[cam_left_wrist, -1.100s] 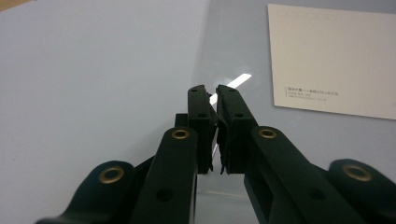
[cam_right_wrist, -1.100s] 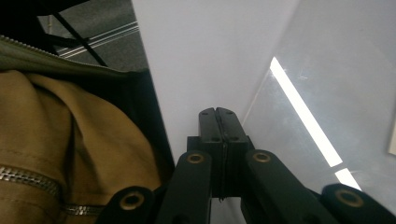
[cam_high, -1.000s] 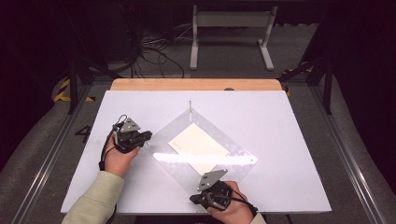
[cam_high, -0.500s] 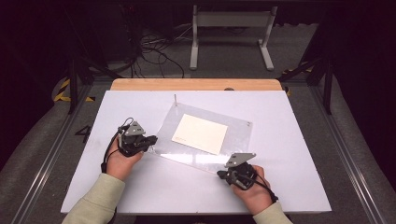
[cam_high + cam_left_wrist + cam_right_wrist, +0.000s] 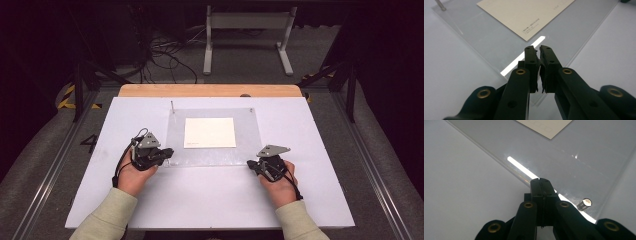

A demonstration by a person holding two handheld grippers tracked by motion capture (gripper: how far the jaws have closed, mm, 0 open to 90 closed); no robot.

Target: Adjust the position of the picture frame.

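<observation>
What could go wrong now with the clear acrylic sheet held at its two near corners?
1. The clear acrylic sheet is pinched only at its near corners by the left gripper and right gripper; it might slip out.
2. The loose cream paper card lies on top and could slide off if the sheet tilts.

Right gripper, two black jaws pressed together with no gap, tips at the near edge of a clear flat acrylic sheet lying on a white table surface. Small silver metal standoff peg stands at the sheet's corner, just beside the jaws. Corner of a cream paper card shows at the top, under or in the sheet.
</observation>
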